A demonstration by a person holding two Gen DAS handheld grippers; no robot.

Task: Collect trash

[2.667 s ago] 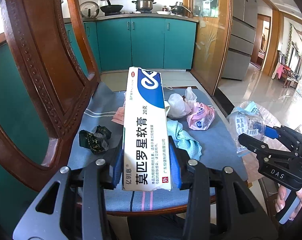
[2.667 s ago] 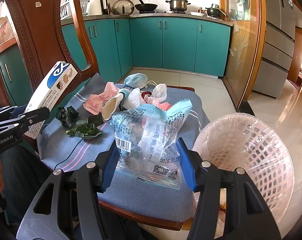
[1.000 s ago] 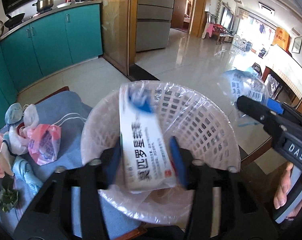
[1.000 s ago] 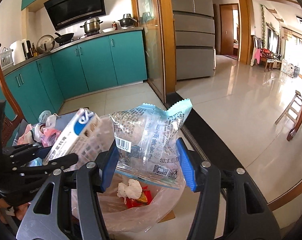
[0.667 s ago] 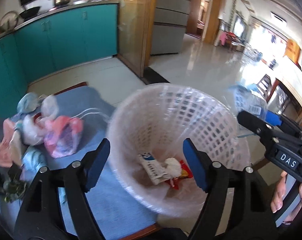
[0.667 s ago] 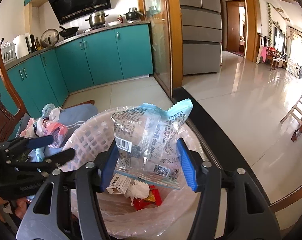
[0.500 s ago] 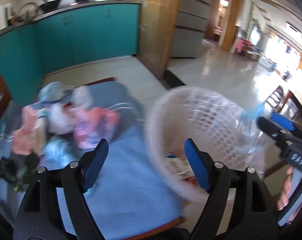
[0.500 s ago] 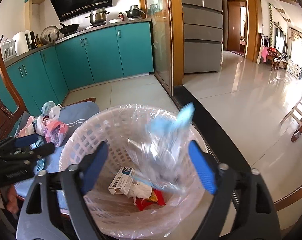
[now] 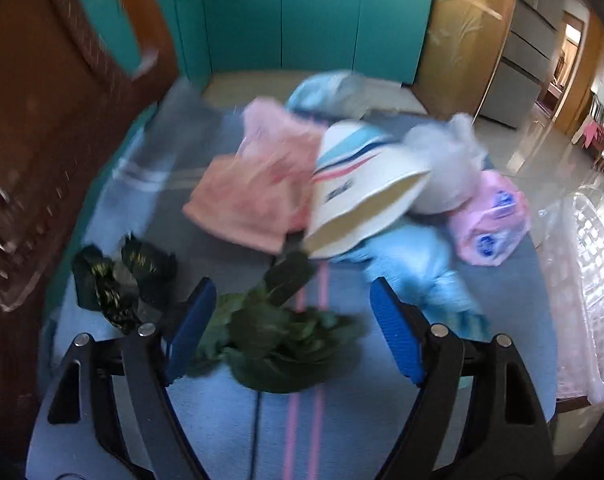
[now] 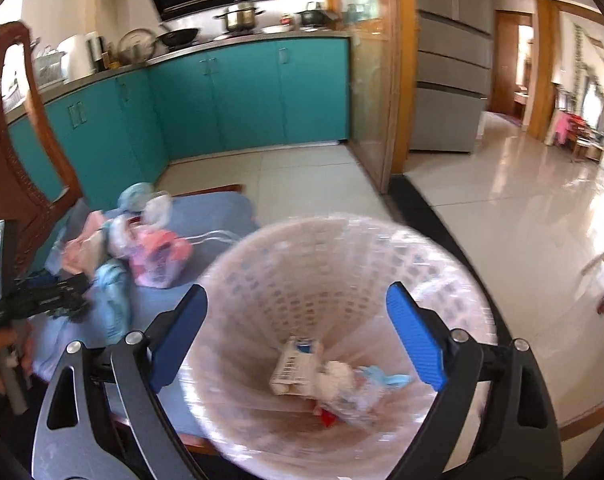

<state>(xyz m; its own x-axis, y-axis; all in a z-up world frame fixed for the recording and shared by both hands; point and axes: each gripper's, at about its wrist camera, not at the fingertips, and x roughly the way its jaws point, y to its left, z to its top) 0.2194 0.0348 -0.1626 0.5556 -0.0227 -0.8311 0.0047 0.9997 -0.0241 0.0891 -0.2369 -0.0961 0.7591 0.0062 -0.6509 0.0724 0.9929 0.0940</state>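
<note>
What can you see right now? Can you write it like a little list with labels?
Place: chair seat with a blue cloth, beside a kitchen floor
Bin: white mesh basket with a plastic liner
In the bin: small box, crumpled tissue, clear wrapper, something red
Left gripper: open, holding nothing, over green leaves
Right gripper: jaws opening, holding nothing, above the bin
Still on the cloth: paper cup, pink bag, pink cloth, dark wrapper

My left gripper (image 9: 292, 334) hangs with jaws spread and empty over the green leaves (image 9: 278, 344) on the blue-clothed bench (image 9: 341, 420). Beyond them I see a tipped paper cup (image 9: 361, 196), pink cloth (image 9: 254, 188) and a black wrapper (image 9: 118, 280).
</note>
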